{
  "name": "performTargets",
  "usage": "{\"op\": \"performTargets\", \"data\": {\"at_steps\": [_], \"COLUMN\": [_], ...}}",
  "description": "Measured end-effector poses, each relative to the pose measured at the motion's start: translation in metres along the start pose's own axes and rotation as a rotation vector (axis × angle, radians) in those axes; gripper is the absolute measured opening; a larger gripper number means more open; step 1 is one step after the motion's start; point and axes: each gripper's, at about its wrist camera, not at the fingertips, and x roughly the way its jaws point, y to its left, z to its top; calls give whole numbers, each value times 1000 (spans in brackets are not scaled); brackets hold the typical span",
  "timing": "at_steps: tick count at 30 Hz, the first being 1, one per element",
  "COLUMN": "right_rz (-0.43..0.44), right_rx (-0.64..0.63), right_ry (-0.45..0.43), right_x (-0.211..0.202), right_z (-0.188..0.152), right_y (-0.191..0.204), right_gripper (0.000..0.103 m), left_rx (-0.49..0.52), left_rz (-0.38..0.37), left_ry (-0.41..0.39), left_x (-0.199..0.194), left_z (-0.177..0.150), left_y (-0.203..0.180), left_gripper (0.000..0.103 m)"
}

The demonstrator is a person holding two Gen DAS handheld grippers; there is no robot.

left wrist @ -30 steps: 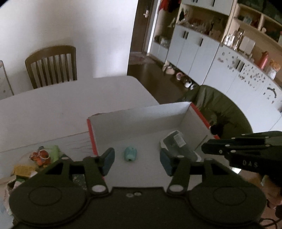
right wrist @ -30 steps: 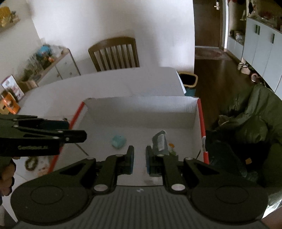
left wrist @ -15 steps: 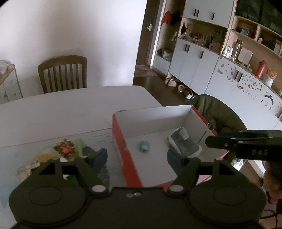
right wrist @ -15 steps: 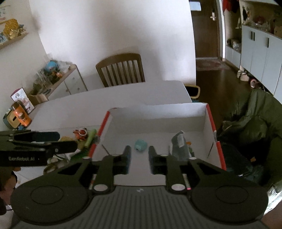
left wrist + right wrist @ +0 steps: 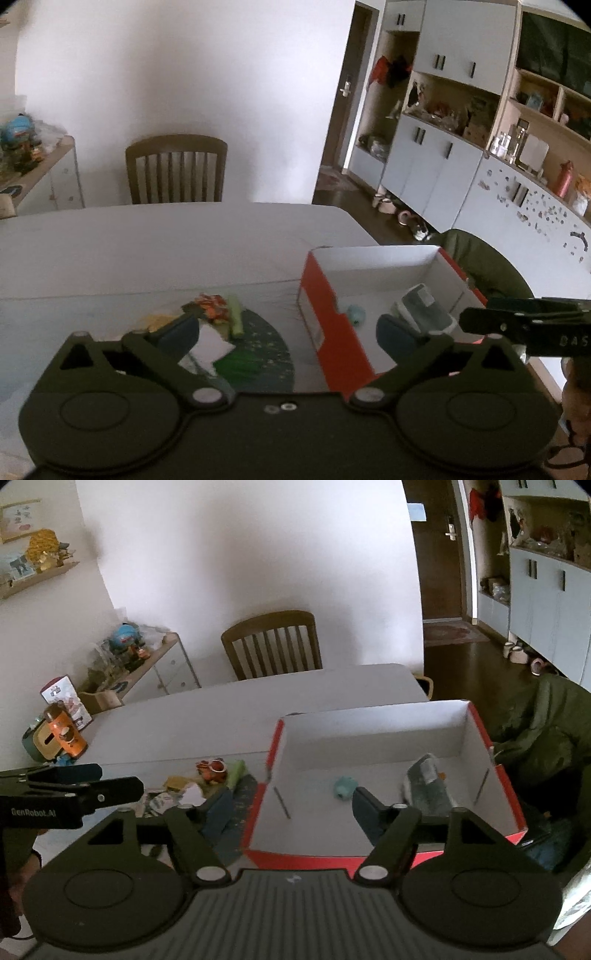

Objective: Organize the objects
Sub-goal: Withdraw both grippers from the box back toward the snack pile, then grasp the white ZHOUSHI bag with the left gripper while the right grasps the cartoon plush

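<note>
A red box with a white inside (image 5: 325, 325) (image 5: 369, 734) stands on the white table. In it lie a small teal object (image 5: 356, 314) (image 5: 345, 787) and a grey-white pouch (image 5: 421, 308) (image 5: 430, 784). Left of the box lies a heap of small things: an orange toy (image 5: 210, 304) (image 5: 211, 768), a green stick (image 5: 235, 314) and a white card (image 5: 210, 343) on a dark mat (image 5: 266, 354). My left gripper (image 5: 286, 332) hovers near the box's left wall, its jaws opening wide with nothing held. My right gripper (image 5: 291, 806) hangs above the box's near left corner, jaws opening, holding nothing.
A wooden chair (image 5: 176, 170) (image 5: 271, 644) stands at the table's far side. A green jacket (image 5: 543, 731) lies over a seat right of the box. An orange bottle (image 5: 64, 734) stands at the table's left end. Cabinets (image 5: 424, 158) line the right wall.
Both grippers have drawn back and upward from inside the box, shifting left over its left wall. The right jaws went from shut to wide apart; the left jaws spread wider.
</note>
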Motion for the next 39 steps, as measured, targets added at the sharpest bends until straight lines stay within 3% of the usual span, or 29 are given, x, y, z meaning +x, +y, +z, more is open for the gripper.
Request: {"op": "performTargets", "data": {"at_steps": [10,14,19,28,39], "right_rz": [32,38,43,37,-9], "right_rx": [-59,-60,-84,-116,-157], "right_ry": [-29,-11,18,94,184], "right_x": [5,16,32,69,112], "right_z": [-7,-11,-16,-27,-50], "right_y": [49,64,84,114,142], "right_gripper": [88,89,89,89,89], "left_rx": [-4,-29,-53,-90,-116], "left_rz": [21,24,80,153,217], "left_ry": [-7,26,47,101,207], "left_x": [-7,-3,7,40,97], "left_z": [-11,-19,-26,-35,-44], "left_y": [40,62,93,152,190], "left_gripper": [102,102,102,102,102]}}
